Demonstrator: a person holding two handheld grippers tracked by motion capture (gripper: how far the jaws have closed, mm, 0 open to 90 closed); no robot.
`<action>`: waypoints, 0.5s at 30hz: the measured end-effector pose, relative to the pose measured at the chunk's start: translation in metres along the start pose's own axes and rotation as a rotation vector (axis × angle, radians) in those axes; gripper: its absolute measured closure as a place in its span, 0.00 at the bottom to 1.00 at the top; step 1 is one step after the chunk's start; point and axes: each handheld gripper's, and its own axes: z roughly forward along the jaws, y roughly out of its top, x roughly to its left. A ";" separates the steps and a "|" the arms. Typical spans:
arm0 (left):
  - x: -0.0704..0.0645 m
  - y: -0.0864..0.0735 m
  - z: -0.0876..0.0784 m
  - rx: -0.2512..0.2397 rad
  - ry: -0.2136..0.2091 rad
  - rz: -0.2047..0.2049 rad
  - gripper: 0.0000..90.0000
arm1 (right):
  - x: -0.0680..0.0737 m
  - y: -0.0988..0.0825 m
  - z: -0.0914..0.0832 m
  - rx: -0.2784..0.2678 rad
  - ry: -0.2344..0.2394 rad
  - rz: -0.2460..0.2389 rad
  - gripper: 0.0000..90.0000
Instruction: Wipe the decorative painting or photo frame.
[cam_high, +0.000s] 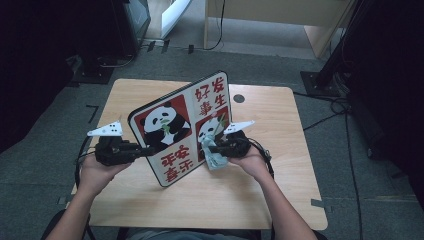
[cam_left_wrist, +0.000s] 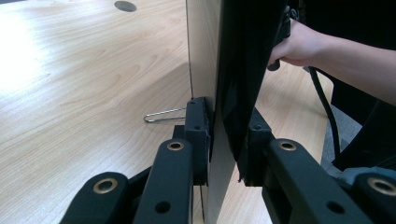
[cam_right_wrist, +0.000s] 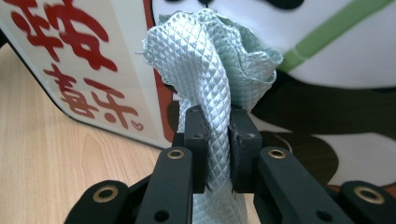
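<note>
Above wooden table (cam_high: 200, 195), left fingers (cam_left_wrist: 198, 135) clamp panda board's (cam_high: 185, 125) edge; right fingers (cam_right_wrist: 243, 140) pinch cloth (cam_right_wrist: 210, 70) against it.

A light wooden table (cam_high: 280, 200) stood on grey carpet (cam_high: 45, 165), with a small dark round hole (cam_high: 239, 98) near its far edge. Beyond it were a pale wooden desk (cam_high: 280, 12) and black cables (cam_high: 335, 107) on the floor.

Pale-green quilted cloth (cam_right_wrist: 219, 60); board (cam_high: 182, 127) — red, white, black pandas.
</note>
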 end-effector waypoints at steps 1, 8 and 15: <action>0.000 0.000 0.000 -0.001 -0.001 -0.001 0.87 | 0.000 -0.001 0.001 0.004 0.001 0.002 0.90; 0.001 0.000 0.000 0.001 -0.004 0.002 0.86 | -0.001 -0.010 0.006 0.034 0.004 0.020 0.90; 0.001 0.000 0.000 -0.001 -0.007 0.000 0.87 | -0.002 -0.010 0.005 0.055 0.017 0.027 0.90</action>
